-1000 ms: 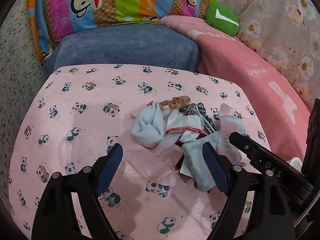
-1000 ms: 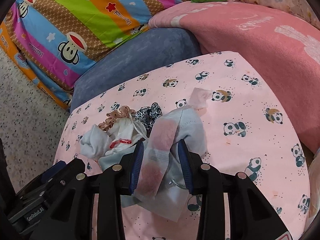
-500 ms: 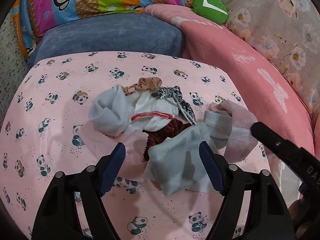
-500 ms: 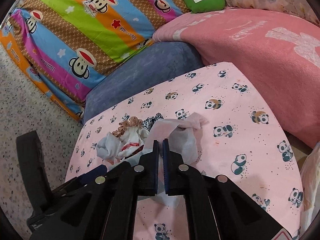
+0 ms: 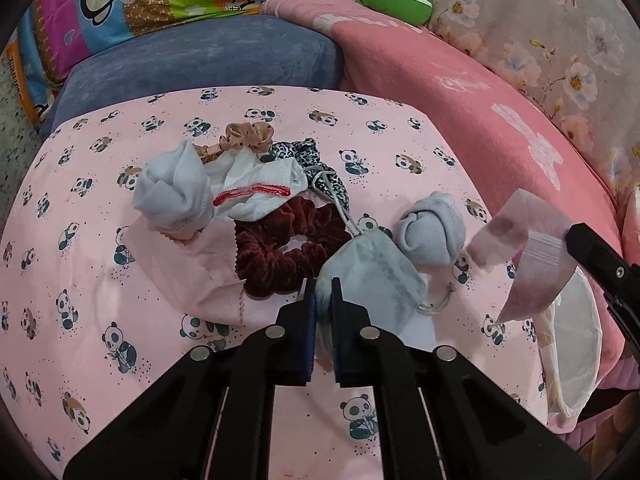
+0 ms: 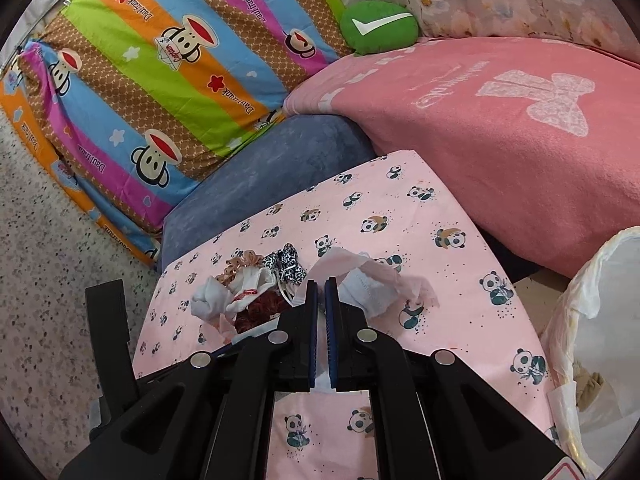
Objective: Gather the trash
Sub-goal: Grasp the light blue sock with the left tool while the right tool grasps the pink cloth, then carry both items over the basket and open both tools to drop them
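Right gripper [image 6: 321, 284] is clamped on a translucent zip bag [image 5: 528, 264], lifted clear of the panda cloth [image 5: 100, 280]; left gripper [image 5: 324, 286] pinches a grey pouch [image 5: 372, 276]. Step in hand appears to be carrying the wrapper off; next move calls for swinging it over the white bin liner [image 6: 600, 312] and releasing.

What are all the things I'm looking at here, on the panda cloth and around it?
Grey pouch: one, pale grey, near edge of pile, pinched by left gripper.
Plastic wrapper: one, clear pinkish, held up at right.
Rolled socks: one grey, beside pouch; one white, pile's left.
Red-trimmed sock: one, white, pile's middle.
Scrunchies: dark red, tan, leopard-print.
Pink cloth: one, under pile.
Trash bag: one, white, right of table.
Panda tablecloth: one, pink.
Cushions: striped monkey, blue, green, pink blanket.
Left gripper: black, shut.
Right gripper: black, shut.
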### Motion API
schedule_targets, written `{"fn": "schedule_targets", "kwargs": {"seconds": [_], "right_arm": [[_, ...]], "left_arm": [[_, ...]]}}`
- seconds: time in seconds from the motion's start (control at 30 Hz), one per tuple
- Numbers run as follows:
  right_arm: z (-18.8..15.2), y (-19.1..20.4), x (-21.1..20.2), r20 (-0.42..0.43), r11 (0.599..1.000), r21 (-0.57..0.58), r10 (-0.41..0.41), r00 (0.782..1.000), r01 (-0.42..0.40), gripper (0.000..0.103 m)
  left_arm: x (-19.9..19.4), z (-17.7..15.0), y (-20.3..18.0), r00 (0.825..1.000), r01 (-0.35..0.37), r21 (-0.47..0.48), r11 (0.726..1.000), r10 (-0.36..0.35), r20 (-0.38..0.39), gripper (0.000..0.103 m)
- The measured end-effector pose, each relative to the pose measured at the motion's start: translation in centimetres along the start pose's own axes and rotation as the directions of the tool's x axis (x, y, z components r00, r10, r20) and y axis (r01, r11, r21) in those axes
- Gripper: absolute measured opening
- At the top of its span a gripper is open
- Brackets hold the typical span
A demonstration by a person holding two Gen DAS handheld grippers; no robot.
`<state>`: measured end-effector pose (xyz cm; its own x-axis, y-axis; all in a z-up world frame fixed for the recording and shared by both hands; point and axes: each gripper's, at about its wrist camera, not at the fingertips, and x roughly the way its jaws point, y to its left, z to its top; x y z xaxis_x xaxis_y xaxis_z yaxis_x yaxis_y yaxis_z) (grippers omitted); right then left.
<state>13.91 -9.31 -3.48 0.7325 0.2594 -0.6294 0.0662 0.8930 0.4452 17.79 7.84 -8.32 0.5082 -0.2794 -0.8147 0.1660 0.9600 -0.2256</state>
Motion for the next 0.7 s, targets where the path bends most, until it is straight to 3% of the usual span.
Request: {"fn": "schedule_targets", "kwargs": {"seconds": [0.37,0.7], "right_arm": [[0.3,-1.0,-6.1,0.087,1.000,0.018,0.011,0.996,-0.012,0.006],[-0.5,-2.6,-11.4,0.143,0.999,0.045,-0.001,0.990,-0.006,0.006]], "left_arm": [[-4.9,0.1,-3.1,0.997,0.031,0.041,0.999,-0.034,0.074,0.006],[-9.1,-0.2,-7.9,0.987,0.082,0.135,0.988,-0.099,0.129,0.006]]}}
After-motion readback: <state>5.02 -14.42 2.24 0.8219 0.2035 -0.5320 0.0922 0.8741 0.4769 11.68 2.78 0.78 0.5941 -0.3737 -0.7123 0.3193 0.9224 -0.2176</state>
